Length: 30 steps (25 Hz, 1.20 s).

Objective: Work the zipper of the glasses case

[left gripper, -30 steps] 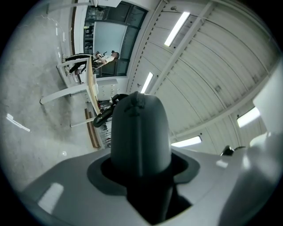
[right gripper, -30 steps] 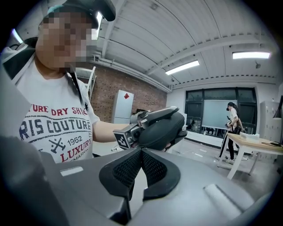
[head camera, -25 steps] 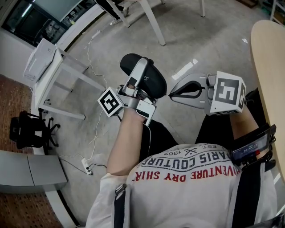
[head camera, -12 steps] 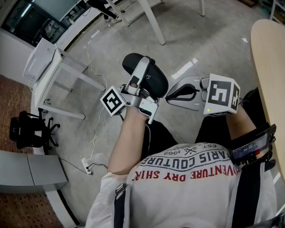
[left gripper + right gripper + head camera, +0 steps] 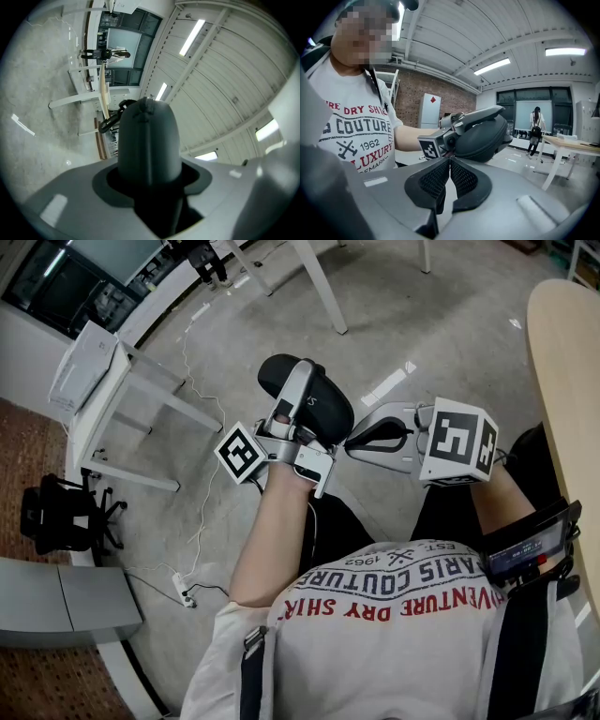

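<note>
support is coming from the left gripper, which is clamping the black glasses case between its jaws and holding it up in the air in front of the person, high over the floor – i judge this is to keep the case firm while the other tool is working on the zipper. the right gripper is pointing at the case from the side, its tips just beside the lower edge of the shell. in the right gripper view its ribbed pads are meeting at the front, and nothing is showing between them. whether they are pinching a zipper pull i am not able to tell – the pull and the zipper line are not appearing clearly in any view. in the left gripper view the case is filling the whole gap and covering its own far side, so how far the zipper is open is staying unknown.
</note>
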### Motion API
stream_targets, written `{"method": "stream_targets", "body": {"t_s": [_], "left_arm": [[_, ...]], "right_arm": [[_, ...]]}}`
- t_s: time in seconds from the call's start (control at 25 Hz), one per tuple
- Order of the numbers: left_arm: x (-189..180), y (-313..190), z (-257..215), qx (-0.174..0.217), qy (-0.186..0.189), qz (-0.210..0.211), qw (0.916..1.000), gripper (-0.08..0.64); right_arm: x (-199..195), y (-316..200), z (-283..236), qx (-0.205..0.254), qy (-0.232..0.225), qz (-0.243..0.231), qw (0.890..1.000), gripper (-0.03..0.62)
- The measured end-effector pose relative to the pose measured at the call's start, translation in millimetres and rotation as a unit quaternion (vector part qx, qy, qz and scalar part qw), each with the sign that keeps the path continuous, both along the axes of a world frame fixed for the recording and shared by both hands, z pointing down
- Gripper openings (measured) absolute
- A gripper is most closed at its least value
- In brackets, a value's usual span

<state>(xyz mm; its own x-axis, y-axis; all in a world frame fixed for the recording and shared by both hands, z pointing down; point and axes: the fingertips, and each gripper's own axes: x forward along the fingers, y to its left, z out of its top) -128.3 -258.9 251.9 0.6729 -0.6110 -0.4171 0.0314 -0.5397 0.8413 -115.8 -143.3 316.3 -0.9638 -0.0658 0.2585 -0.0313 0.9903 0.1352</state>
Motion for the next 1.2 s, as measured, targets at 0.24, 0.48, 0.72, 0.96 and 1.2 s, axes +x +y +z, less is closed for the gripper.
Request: {"method": "stream_targets", "body": {"t_s": [0.24,0.48,0.72,0.96,1.2], "left_arm": [[-10.7,5.2,-1.6,0.038,-0.034,-0.021,0.9985,0.249],[-23.3,21.5,23.6,0.129,-0.26,-0.063,0.9551,0.25],[-26.7,38.0,83.2,0.172,-0.538,-0.091,0.8206,0.25],[-21.8,44.1,112.1,0.165,-0.589,-0.084,0.7867,0.252],[-24.5,42.1,104.0,0.17,-0.581,-0.085,0.7916,0.252]], "right_arm": [[4.0,-11.4,7.3,-0.038,-0.033,0.042,0.998,0.023],[16.7,-29.7,14.7,-0.055,-0.056,0.102,0.992,0.04],[33.0,-58.1,14.7,-0.076,-0.093,0.188,0.975,0.002],[43.9,-73.3,31.9,-0.074,-0.075,0.236,0.966,0.0],[42.5,-72.6,32.5,-0.072,-0.061,0.233,0.968,0.0]]}}
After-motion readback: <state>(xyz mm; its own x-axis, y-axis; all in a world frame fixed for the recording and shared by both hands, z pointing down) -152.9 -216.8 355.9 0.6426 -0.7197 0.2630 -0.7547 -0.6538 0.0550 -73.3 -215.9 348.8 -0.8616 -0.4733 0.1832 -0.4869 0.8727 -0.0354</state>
